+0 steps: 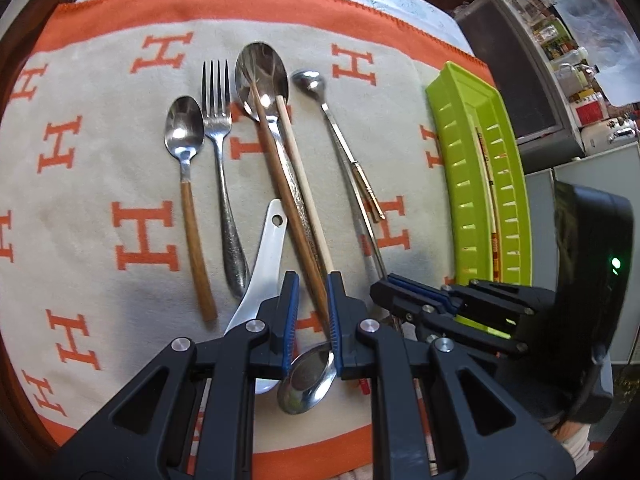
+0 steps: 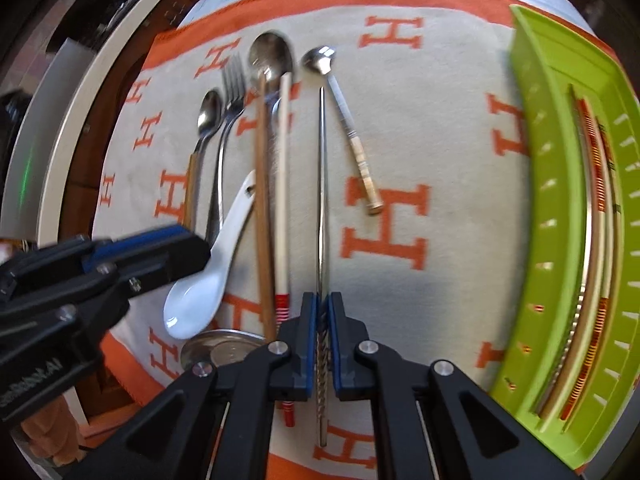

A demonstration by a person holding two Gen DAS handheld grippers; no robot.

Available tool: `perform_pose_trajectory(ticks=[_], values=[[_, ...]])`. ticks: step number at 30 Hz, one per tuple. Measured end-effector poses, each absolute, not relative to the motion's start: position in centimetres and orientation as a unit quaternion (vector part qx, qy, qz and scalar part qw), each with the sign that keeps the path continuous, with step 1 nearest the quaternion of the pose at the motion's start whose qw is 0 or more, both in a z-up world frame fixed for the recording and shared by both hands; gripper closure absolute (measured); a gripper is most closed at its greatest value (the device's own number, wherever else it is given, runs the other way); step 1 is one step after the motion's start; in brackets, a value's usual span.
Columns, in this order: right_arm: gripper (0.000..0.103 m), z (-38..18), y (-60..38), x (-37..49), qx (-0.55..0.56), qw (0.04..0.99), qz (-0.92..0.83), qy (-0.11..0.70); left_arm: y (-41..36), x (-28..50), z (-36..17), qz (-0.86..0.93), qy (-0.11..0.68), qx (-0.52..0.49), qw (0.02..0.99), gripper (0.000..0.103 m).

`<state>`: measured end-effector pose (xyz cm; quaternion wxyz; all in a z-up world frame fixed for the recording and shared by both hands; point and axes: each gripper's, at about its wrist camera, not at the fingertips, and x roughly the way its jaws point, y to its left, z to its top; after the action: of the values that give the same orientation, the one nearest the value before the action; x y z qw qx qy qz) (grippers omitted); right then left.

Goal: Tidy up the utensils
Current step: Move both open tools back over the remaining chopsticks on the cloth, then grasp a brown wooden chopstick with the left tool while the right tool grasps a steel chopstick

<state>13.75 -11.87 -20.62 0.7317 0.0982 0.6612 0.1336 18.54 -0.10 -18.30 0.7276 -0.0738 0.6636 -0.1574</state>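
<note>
Utensils lie on an orange-and-cream cloth (image 1: 100,128): a wood-handled spoon (image 1: 188,184), a fork (image 1: 222,168), a white ceramic spoon (image 1: 260,264), a large steel spoon (image 1: 262,76), a brown chopstick (image 1: 288,200), a pale chopstick (image 1: 306,200) and a small spoon (image 1: 320,92). My left gripper (image 1: 313,312) is partly open, its fingers either side of the brown chopstick, above a steel spoon bowl (image 1: 306,380). My right gripper (image 2: 322,328) is shut on a steel chopstick (image 2: 323,184). A green tray (image 2: 560,200) at the right holds chopsticks.
The right gripper's body (image 1: 460,308) shows in the left wrist view beside the green tray (image 1: 480,184). The left gripper (image 2: 120,256) shows at the left in the right wrist view. A kitchen counter with jars (image 1: 560,40) lies beyond the table.
</note>
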Motion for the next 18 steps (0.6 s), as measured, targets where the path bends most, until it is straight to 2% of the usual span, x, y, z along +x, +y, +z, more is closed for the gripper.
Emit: perform_pose_trajectory(ticks=[8,11,18], values=[[0.097,-20.7,-13.0,13.5,0.117,0.73,0.135,0.659,-0.7,19.4,-20.1,-0.136,0.676,-0.085,0.72,0.091],[0.097,-20.7,-13.1,13.4,0.121,0.73,0.138,0.658,-1.2,19.5,-20.7,-0.132,0.682,-0.082,0.715,0.095],[0.097,-20.9,-13.4,13.4,0.13,0.729,0.143,0.657,-2.1,19.5,-21.4,-0.118,0.684,-0.065,0.717,0.096]])
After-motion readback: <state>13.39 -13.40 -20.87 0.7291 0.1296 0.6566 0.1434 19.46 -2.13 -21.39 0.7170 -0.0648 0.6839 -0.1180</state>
